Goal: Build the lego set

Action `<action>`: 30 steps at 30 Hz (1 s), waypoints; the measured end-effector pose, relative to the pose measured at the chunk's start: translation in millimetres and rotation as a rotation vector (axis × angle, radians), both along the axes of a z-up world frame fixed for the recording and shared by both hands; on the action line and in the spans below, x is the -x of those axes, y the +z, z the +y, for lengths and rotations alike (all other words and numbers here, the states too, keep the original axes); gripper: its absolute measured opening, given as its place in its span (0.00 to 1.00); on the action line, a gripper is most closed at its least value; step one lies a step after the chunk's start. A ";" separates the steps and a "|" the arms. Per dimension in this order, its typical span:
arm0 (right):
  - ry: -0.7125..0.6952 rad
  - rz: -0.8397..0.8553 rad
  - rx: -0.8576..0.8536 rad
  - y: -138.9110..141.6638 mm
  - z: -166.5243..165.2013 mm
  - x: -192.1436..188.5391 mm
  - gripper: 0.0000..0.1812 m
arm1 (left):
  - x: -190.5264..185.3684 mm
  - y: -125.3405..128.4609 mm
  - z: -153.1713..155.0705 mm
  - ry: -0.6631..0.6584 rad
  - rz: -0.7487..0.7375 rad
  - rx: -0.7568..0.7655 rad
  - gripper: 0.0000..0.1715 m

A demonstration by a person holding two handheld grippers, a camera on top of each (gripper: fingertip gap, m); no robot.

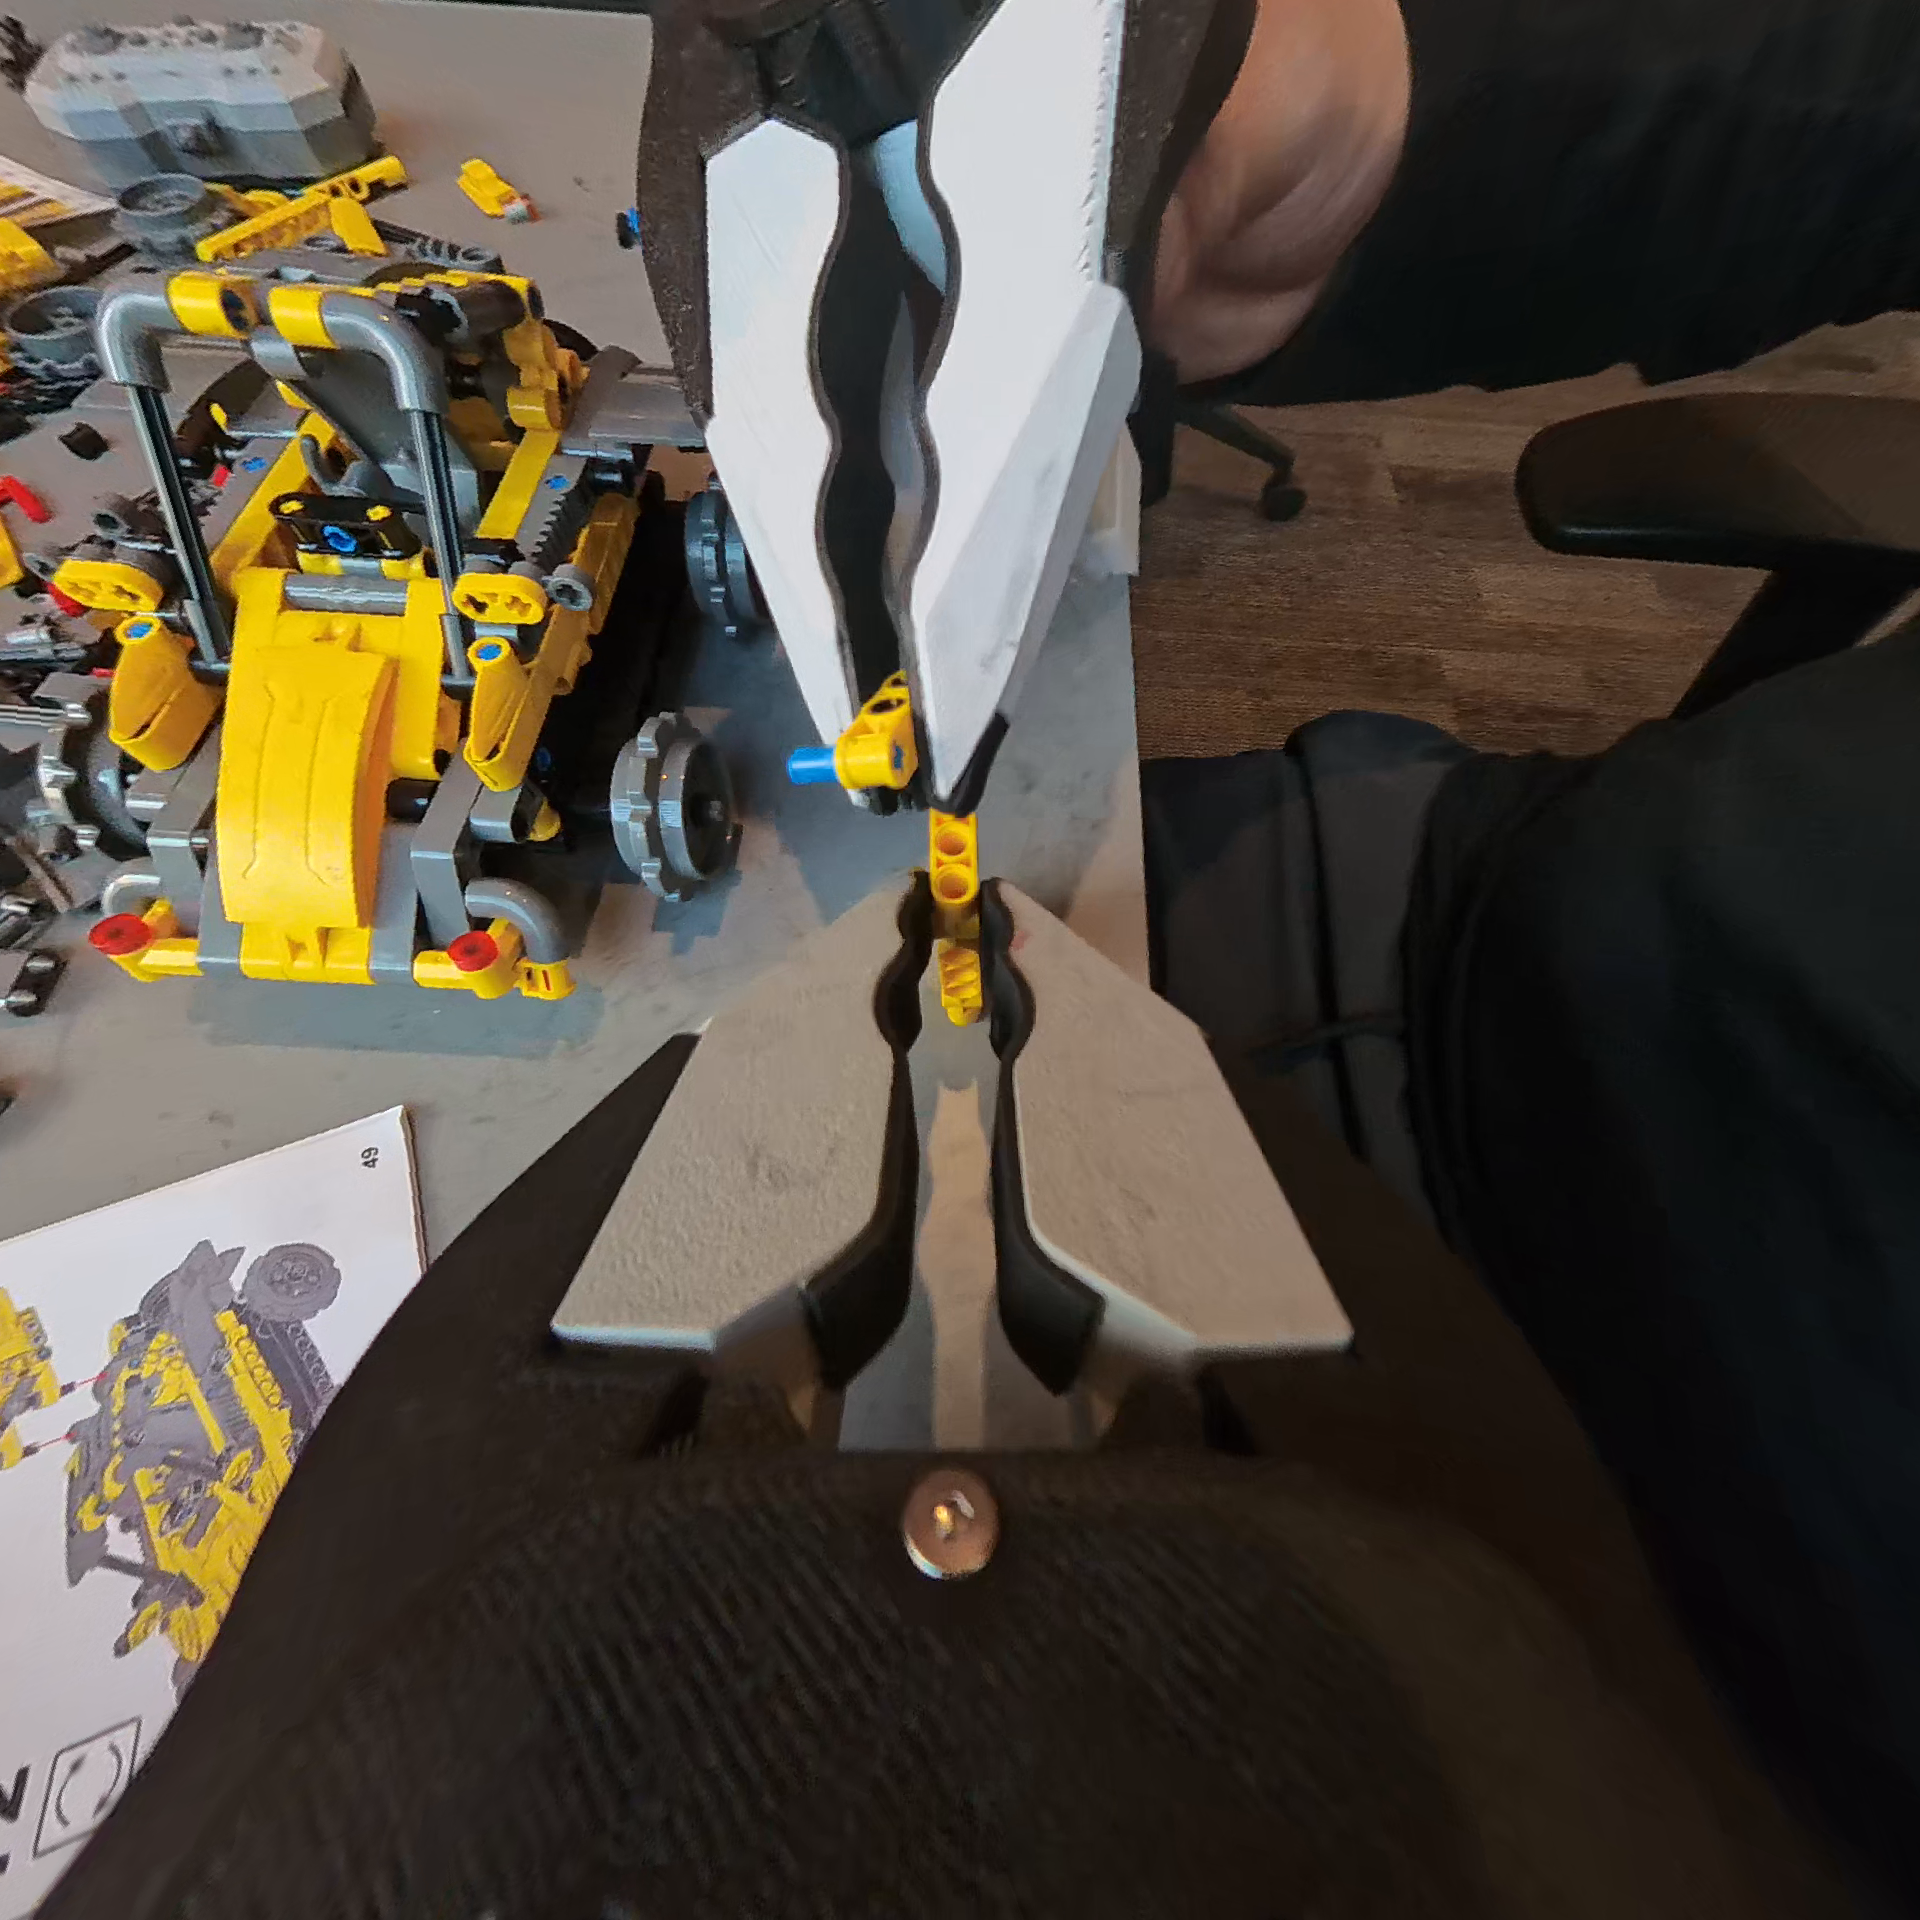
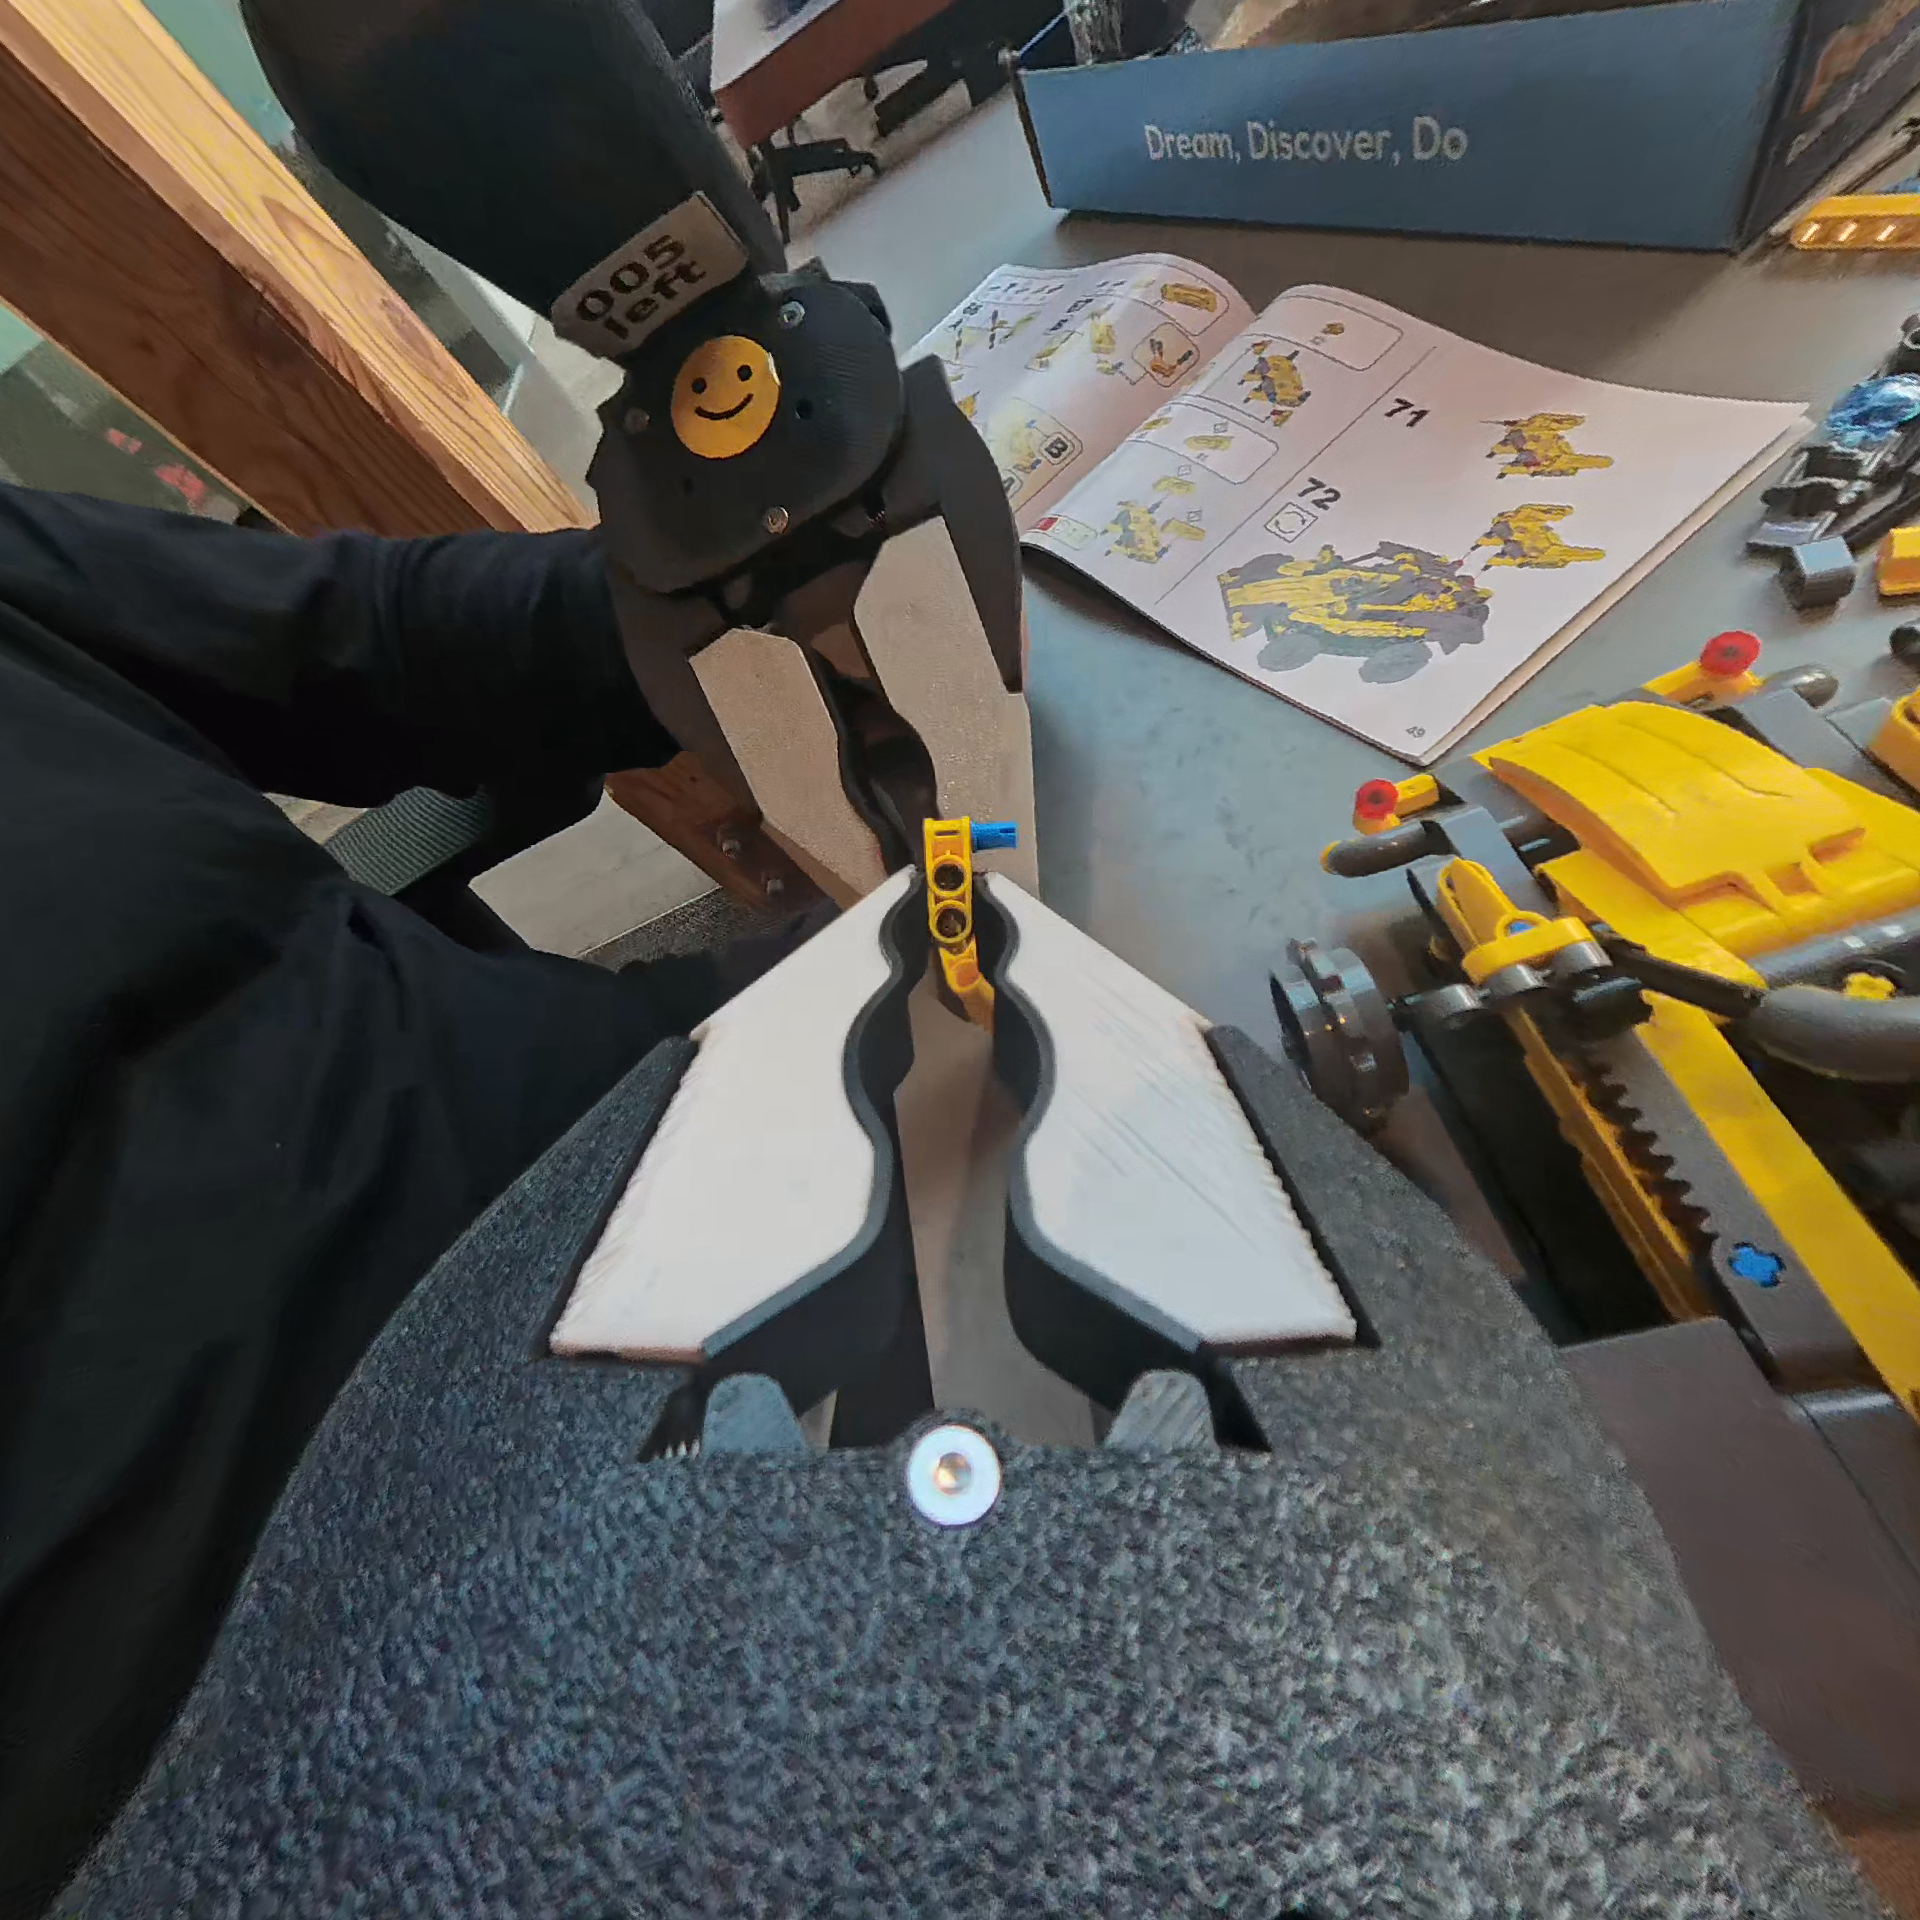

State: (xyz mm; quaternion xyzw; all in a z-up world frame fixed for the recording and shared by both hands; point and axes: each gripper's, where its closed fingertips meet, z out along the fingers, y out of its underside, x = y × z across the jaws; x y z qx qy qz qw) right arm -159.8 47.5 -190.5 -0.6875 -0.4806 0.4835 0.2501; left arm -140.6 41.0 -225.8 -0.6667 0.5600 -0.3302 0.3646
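My left gripper is shut on a short yellow beam with holes, held above the grey table's right edge. My right gripper comes in from above, tip to tip with it. It is shut on a small yellow connector with a blue pin sticking out sideways. The two yellow parts touch end to end. In the right wrist view my right gripper clamps the yellow piece. The blue pin shows just beyond, against the left gripper.
A large yellow and grey tracked vehicle model stands on the table beside the grippers. An open instruction booklet lies nearby. Loose parts and a blue box sit at the back. A person's dark sleeve and a chair lie off the table's edge. The grippers are tip to tip, or close to it.
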 end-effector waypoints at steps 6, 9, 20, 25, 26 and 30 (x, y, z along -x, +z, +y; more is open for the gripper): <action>0.004 -0.054 -0.063 -9.4 -0.2 -0.6 0.04 | -0.7 0.0 2.1 -0.026 0.000 -0.004 0.02; 0.014 -0.102 -0.131 -12.1 -1.5 -3.8 0.05 | -2.0 -0.4 -2.4 -0.048 0.007 -0.047 0.03; 0.032 -0.181 -0.253 -11.7 -2.1 -7.2 0.04 | -1.9 -0.5 -2.3 -0.047 0.007 -0.050 0.02; 0.028 -0.163 -0.257 -8.7 -3.1 -7.6 0.05 | -1.9 -0.6 -2.3 -0.048 0.007 -0.049 0.03; 0.027 -0.166 -0.262 -8.8 -3.0 -8.0 0.04 | -1.9 -0.6 -2.3 -0.048 0.007 -0.050 0.03; 0.024 -0.170 -0.281 -6.0 -2.4 -9.5 0.04 | -1.8 -0.6 -2.3 -0.048 0.006 -0.047 0.02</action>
